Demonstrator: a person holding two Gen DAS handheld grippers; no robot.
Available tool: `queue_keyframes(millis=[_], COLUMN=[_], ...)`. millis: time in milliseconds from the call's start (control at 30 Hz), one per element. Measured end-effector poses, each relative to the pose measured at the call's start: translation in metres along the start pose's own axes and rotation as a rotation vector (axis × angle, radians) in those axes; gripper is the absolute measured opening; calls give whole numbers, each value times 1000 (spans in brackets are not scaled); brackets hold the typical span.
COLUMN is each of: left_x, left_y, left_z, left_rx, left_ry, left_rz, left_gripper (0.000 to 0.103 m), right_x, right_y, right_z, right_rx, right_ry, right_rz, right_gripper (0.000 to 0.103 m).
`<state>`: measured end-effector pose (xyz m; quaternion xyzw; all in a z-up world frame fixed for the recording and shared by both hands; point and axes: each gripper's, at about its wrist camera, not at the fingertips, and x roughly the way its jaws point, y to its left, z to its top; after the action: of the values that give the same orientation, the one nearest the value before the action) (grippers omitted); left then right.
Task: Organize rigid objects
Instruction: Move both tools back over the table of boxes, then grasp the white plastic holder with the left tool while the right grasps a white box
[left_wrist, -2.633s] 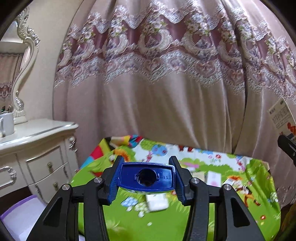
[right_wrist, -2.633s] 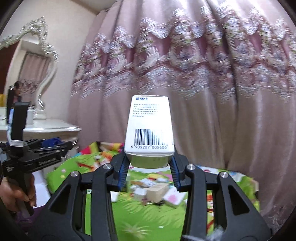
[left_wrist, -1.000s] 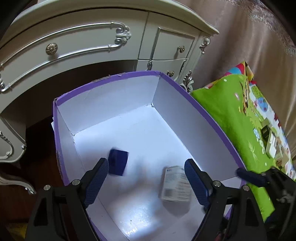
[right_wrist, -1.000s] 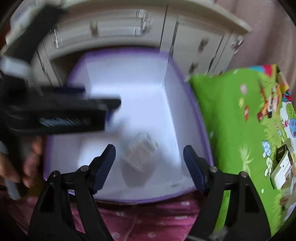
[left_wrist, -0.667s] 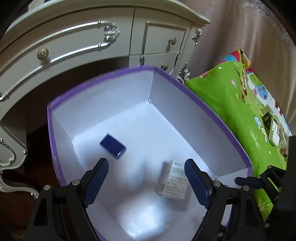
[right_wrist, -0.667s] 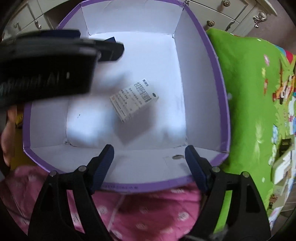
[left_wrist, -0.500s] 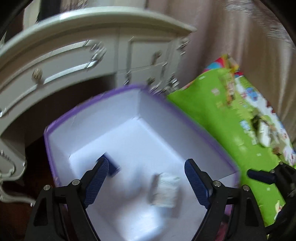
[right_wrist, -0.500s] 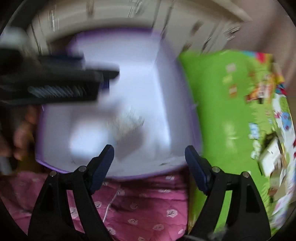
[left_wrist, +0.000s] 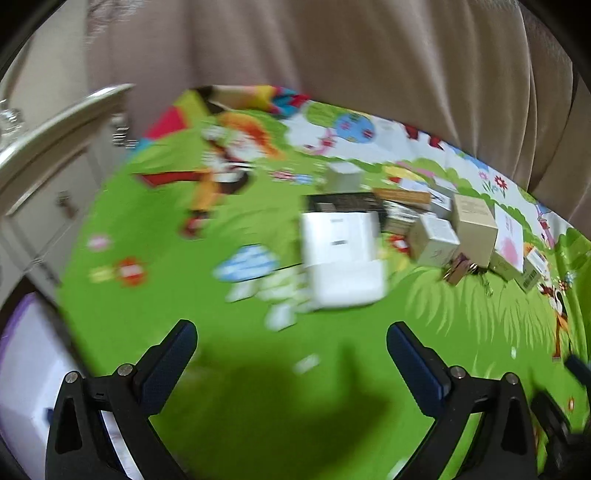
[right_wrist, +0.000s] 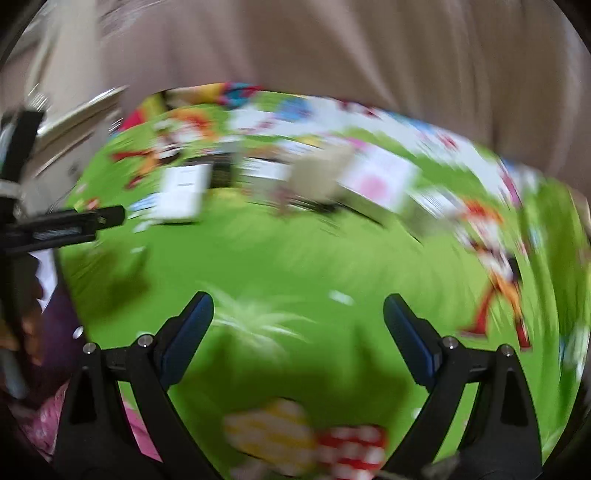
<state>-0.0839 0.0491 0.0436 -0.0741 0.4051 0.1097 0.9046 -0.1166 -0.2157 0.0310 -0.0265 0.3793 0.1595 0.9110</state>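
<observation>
Your left gripper (left_wrist: 291, 334) is spread wide with nothing between its blue pads, hanging over bare green mat (left_wrist: 258, 387); your right gripper (right_wrist: 298, 308) is just as wide and just as empty, over the same mat. At the lower left edge of the left view you can catch a corner of the purple-rimmed box (left_wrist: 22, 354), which is likely where things are meant to end up.

Ahead of the left gripper lies the white flat carton (left_wrist: 341, 258), the nearest of the loose pieces, resting flat on the mat with a dark box (left_wrist: 343, 202) touching its far edge. To the right sits a cluster, packed close: a small white cube box (left_wrist: 434, 240) and beside it a tan cardboard box (left_wrist: 474, 219), with a pink-printed card (left_wrist: 511, 240) lying behind them. The right view is too smeared to add detail, though the same pile shows there.

These look like light, stiff paperboard cartons, probably hollow or nearly so, so they may dent if squeezed hard. Take the white carton across its narrower width, pads on the two long side walls near the middle, not on a flap end. Furthest back hangs the beige curtain (left_wrist: 332, 48)
</observation>
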Motion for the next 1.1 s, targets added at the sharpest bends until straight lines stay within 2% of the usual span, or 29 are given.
queue_keyframes(millis=[100,200,233,333,400,433,500,600,667,733,800,867,967,1033,1100], left_x=[33,60,70,70,68,67,64,62,62,65,67,68,68,69,68], left_y=[-24,-30,-25,-16,-17,-17,-14,-14,-15,-16,-18,-20,-21,-21,-21], left_z=[11,16,19,24,25,25,24,22,22,24,25,26,26,26,26], left_rx=[-20,-45,-79,-110,-72,-61,-75,-73,-73,-68,-60,-45,-36,-33,-33], left_ry=[12,51,98,71,57,48,42,42,43,46,50,54,57,59,58], left_rz=[21,101,78,44,65,77,62,65,65,71,74,70,63,59,55], left_gripper=[103,103,103,97,69,64,64,64,64,64,67,71,74,76,77], right_x=[0,-1,-4,-3,2,6,18,41,51,62,82,108,138,139,133], right_y=[-35,-58,-65,-73,-77,-81,-91,-115,-130,-141,-147,-150,-142,-126,-119], right_z=[-1,-4,-6,-5,-1,3,14,39,62,81,98,110,106,97,86], right_rx=[89,137,147,149,138,144,186,370,509,619,678,695,653,547,480], right_ry=[9,-1,-5,-11,-11,-11,-15,-4,-60,-68,-26,44,172,154,138], right_rz=[-35,-62,-66,-83,-97,-108,-122,-94,-73,-153,-244,-331,-344,-369,-382], right_gripper=[95,95,95,95,95,95,95,95,95,95,95,95,95,94,86])
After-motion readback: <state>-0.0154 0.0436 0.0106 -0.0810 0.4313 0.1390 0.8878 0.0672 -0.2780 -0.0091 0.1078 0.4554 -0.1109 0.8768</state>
